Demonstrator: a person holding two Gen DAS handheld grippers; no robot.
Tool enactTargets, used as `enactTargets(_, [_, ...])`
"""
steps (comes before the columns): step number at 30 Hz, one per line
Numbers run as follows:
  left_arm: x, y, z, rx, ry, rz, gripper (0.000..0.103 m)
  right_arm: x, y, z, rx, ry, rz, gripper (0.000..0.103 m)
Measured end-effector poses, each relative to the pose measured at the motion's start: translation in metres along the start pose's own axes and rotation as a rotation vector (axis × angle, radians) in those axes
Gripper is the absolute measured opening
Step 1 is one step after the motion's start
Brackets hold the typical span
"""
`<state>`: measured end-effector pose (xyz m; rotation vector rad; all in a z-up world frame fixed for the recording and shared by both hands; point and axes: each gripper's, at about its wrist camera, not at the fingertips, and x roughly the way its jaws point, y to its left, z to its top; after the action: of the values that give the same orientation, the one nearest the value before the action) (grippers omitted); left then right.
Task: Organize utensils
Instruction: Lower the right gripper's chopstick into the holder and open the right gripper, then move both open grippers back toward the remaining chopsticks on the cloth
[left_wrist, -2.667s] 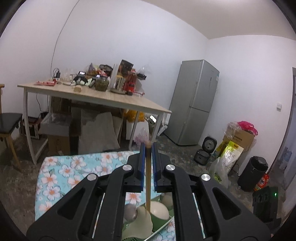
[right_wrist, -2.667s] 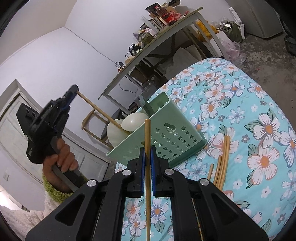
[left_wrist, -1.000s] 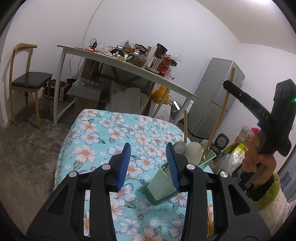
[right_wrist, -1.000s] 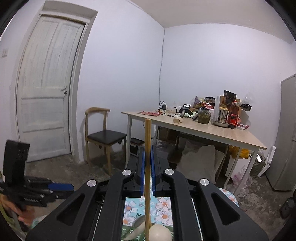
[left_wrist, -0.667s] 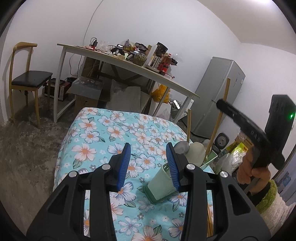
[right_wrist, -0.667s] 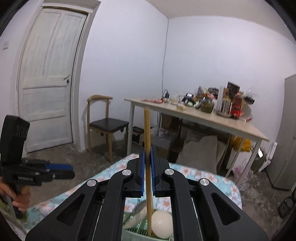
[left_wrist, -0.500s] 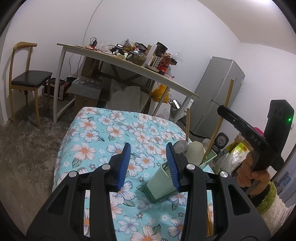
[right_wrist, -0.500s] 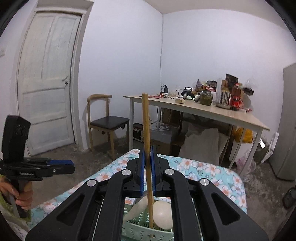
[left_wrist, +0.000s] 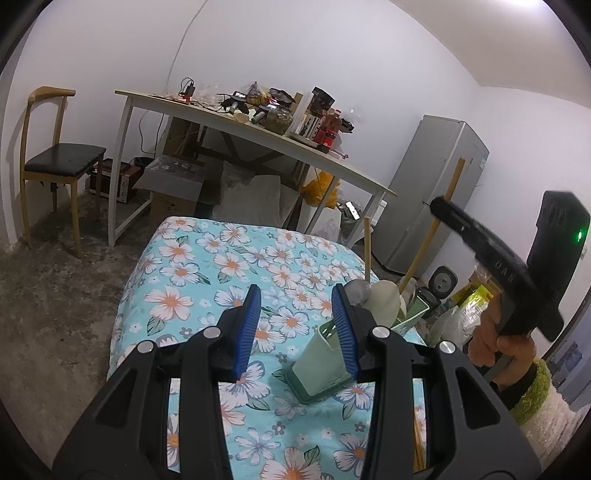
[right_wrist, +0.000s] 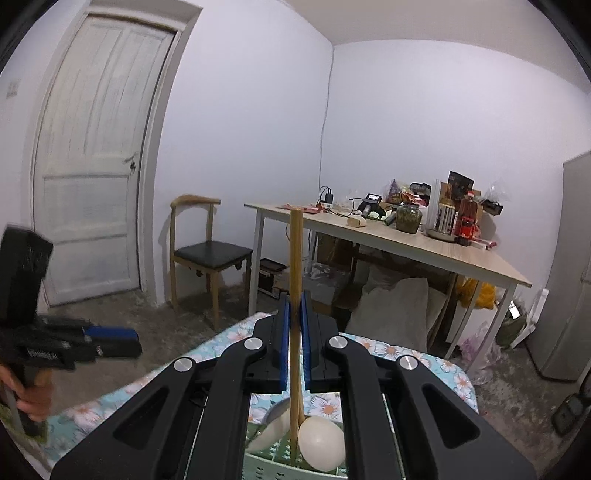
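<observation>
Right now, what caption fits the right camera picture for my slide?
Right gripper pinches a chopstick upright over the green basket, its lower end down among the spoons.

The right gripper (left_wrist: 439, 206) bears raised letters, seemingly "UAB"; nothing else legible.

Left wrist view: looks forward and slightly down between its own two fingers (left_wrist: 255, 332), over the flowered cloth (left_wrist: 207, 273), close to the green basket (left_wrist: 321, 373) at lower centre.
Right wrist view: looks out from just above the basket (right_wrist: 273, 465) at the bottom edge, toward the door (right_wrist: 92, 166) at left.
Shared: wooden table (left_wrist: 258, 136) (right_wrist: 406, 240), chair (left_wrist: 55, 162) (right_wrist: 210, 251), fridge (left_wrist: 432, 192) at right.
Cross-sight: each view catches the other gripper, right edge (left_wrist: 480, 236) and left edge (right_wrist: 110, 343).
</observation>
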<state>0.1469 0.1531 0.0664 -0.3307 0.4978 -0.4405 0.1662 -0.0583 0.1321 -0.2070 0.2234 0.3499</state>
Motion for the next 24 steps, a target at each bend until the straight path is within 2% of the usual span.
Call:
enactTargets(4, [-0.001, 0.001, -0.001, -0.008, 0.002, 0.002, 0.038, 0.004, 0.006, -0.011, -0.028, 0.040, -0.007, 0.006])
enactTargets(9, [-0.001, 0.003, 0.000, -0.011, 0.005, 0.001, 0.038, 0.008, -0.002, -0.022, 0.022, 0.109, 0.005, 0.010])
enactTargets(10, [-0.002, 0.003, 0.000, -0.012, 0.006, 0.001, 0.038, 0.007, -0.006, -0.022, 0.044, 0.117, 0.010, 0.016])
enactTargets(11, [-0.002, 0.003, 0.000, -0.012, 0.006, 0.001, 0.038, 0.004, -0.010, -0.022, 0.068, 0.115, 0.014, 0.028])
enactTargets(13, [-0.001, 0.003, 0.000, -0.011, 0.005, 0.001, 0.038, -0.005, -0.017, -0.020, 0.113, 0.095, 0.027, 0.039])
enactTargets(19, [-0.001, 0.002, 0.000, -0.008, 0.011, -0.009, 0.038, -0.037, -0.041, -0.021, 0.243, 0.066, 0.030, 0.048])
enactTargets(24, [-0.002, -0.004, -0.008, 0.021, 0.034, -0.045, 0.038, -0.073, -0.068, -0.042, 0.395, 0.098, 0.002, 0.053])
